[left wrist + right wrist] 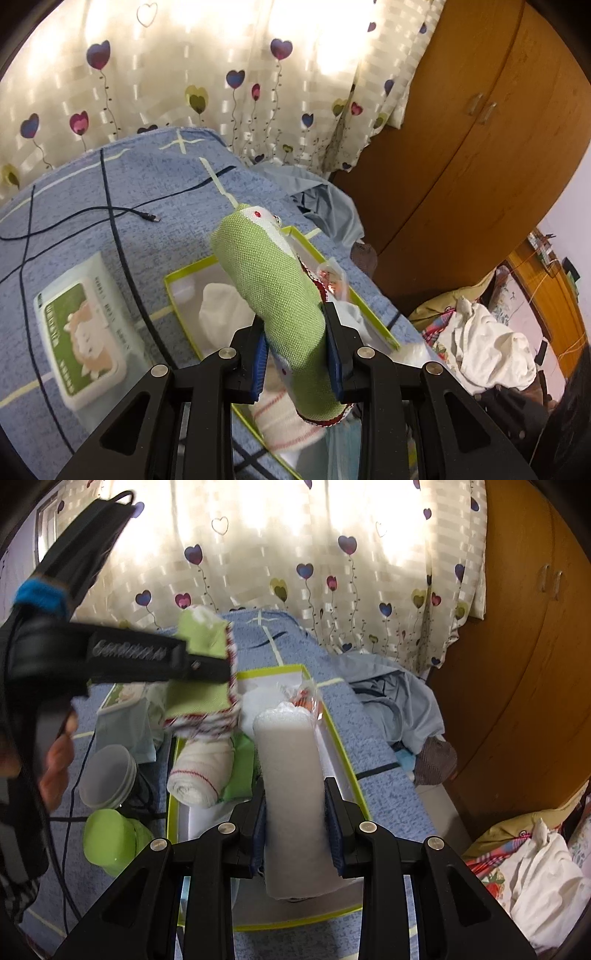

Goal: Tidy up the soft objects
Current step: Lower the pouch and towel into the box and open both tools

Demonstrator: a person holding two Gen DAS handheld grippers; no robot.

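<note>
My left gripper (pixel 295 350) is shut on a rolled green cloth with a red-and-white edge (pixel 273 288), held above a shallow box with a lime-green rim (pixel 192 266) on the blue bed. In the right wrist view the same green roll (pixel 199 698) hangs over the box's far left end (pixel 269 672). My right gripper (pixel 295 823) is shut on a rolled white towel (pixel 291 775), held over the box's right side. A white roll with red stripes (pixel 199 771) and a green cloth (pixel 240 771) lie inside the box.
A wet-wipes pack (pixel 85 332) and a black cable (pixel 110 214) lie on the blue bedspread (pixel 74 229). A green cup (pixel 114 842) and a grey lid (pixel 107 775) sit left of the box. Light-blue clothing (pixel 395 698), a wooden wardrobe (pixel 517 664) and a curtain (pixel 295 554) lie beyond.
</note>
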